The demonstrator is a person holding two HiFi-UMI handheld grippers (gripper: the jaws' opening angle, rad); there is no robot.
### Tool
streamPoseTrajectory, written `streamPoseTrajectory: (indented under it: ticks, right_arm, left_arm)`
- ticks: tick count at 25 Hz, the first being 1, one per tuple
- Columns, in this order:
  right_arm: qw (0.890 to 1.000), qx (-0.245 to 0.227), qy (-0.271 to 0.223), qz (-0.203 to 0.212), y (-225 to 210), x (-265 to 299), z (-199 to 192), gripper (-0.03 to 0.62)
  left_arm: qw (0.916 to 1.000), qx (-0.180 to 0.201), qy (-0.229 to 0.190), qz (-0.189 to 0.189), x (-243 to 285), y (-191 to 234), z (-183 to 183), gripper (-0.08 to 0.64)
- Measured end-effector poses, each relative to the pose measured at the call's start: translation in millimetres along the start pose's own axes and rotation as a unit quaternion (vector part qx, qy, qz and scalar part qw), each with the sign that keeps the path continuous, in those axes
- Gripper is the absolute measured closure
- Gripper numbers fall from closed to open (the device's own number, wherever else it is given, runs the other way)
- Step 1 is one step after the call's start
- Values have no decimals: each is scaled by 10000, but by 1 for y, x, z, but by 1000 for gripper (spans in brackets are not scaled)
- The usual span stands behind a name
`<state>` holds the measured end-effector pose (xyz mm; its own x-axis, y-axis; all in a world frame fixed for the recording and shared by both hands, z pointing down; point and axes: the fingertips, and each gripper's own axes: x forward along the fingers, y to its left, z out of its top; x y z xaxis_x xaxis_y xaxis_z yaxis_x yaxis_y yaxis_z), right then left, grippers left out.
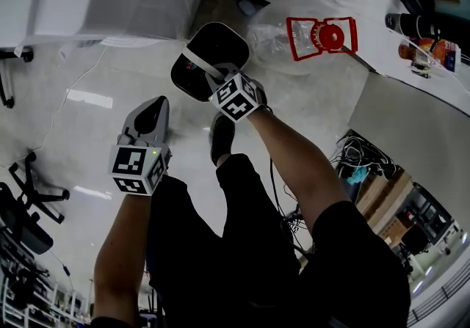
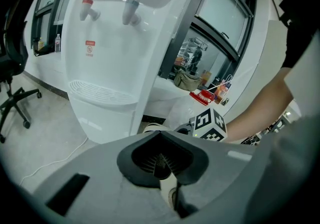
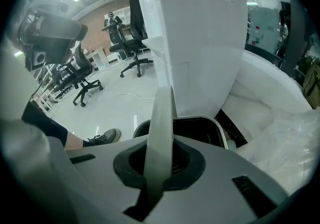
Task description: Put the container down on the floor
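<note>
The container is a black bin with a pale rim and a pale strap handle. My right gripper is shut on that handle from above, in front of the water dispenser. In the right gripper view the handle runs straight up between the jaws, with the container's dark opening beneath. Whether its base touches the floor is hidden. My left gripper hangs to the left and nearer me, shut with nothing in it. In the left gripper view its fingertips meet, and the container's rim shows beyond.
A white water dispenser stands just behind the container. A clear water bottle with a red cap handle lies to the right. My shoe is on the floor below the container. Office chairs stand farther off, and a cable trails on the floor.
</note>
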<state>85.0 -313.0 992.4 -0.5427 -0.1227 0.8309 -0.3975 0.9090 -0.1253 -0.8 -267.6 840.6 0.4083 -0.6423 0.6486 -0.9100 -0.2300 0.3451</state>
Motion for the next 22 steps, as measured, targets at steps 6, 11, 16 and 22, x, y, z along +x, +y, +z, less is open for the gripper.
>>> streamPoseTrajectory:
  ticks: [6,11,16,22]
  right_arm:
    - [9999,92,-5,-122,-10,7,-7,584]
    - [9999,19,88,-65,-10,10,-6,584]
    - [9998,49,134,-108,-15,11,-7,584]
    - [9993,68,300,-201,-17,13,-12,584]
  left_arm:
    - [10000,-2,38,-14,6,-1,-9,554]
    - [9999,-83,93,8,8,-3,-18,554]
    - [9999,-91,61,-46,7,-7,-20,554]
    - [9999,-127,73,-30,3,-4,-25,554]
